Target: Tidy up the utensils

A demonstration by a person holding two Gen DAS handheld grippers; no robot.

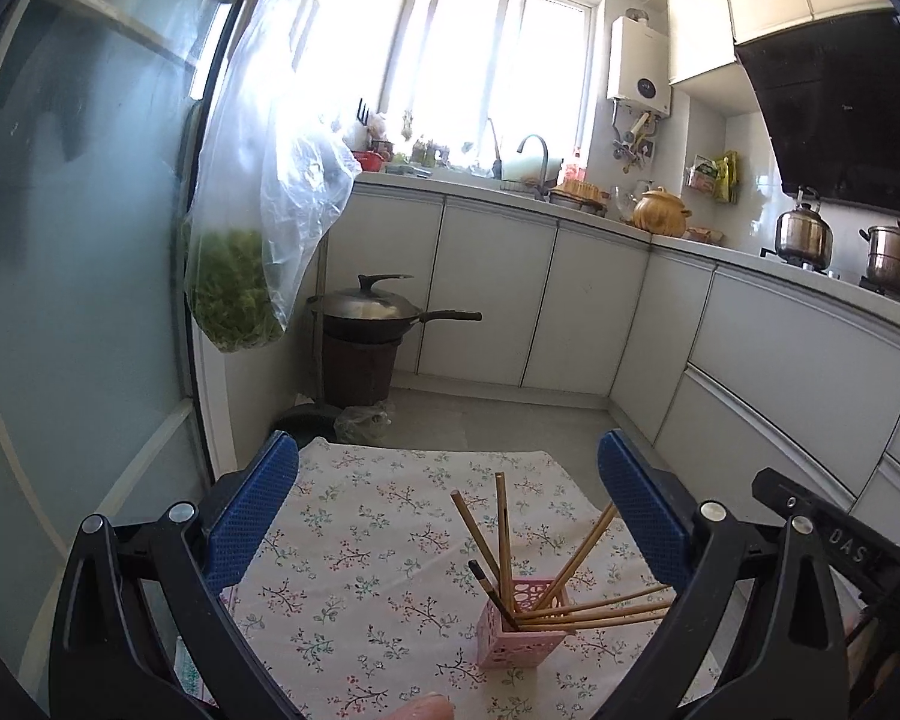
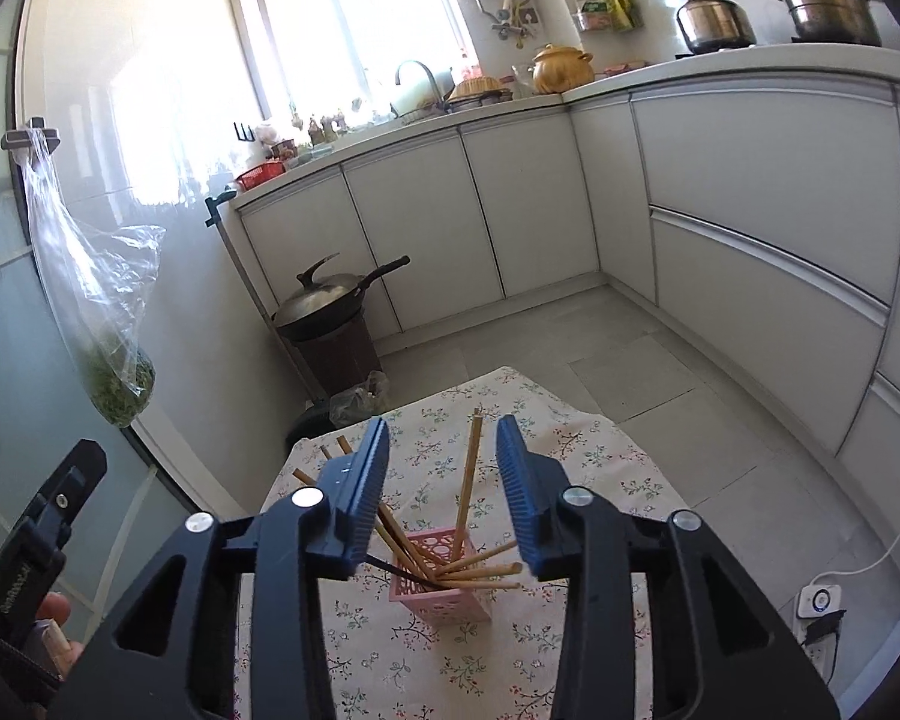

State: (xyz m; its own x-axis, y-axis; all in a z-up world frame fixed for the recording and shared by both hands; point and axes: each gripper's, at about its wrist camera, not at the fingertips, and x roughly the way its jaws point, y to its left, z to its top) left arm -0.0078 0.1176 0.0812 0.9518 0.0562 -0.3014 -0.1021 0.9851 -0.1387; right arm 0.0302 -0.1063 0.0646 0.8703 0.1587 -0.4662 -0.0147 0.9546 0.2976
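Observation:
A pink perforated holder (image 1: 519, 630) (image 2: 444, 594) stands on a small table under a floral cloth (image 1: 360, 540) (image 2: 570, 480). Several wooden chopsticks (image 1: 501, 540) (image 2: 467, 480) stick out of it, fanned in different directions, along with one dark stick. My left gripper (image 1: 448, 450) is open wide, behind and above the holder, with nothing between its blue pads. My right gripper (image 2: 444, 423) is open above the holder. One upright chopstick shows in the gap between its pads, clear of both.
A lidded wok (image 1: 366, 306) (image 2: 324, 294) sits on a brown stool beyond the table. A plastic bag of greens (image 1: 234, 288) (image 2: 120, 384) hangs on the glass door at left. White cabinets (image 2: 750, 240) line the back and right. A power strip (image 2: 819, 600) lies on the floor.

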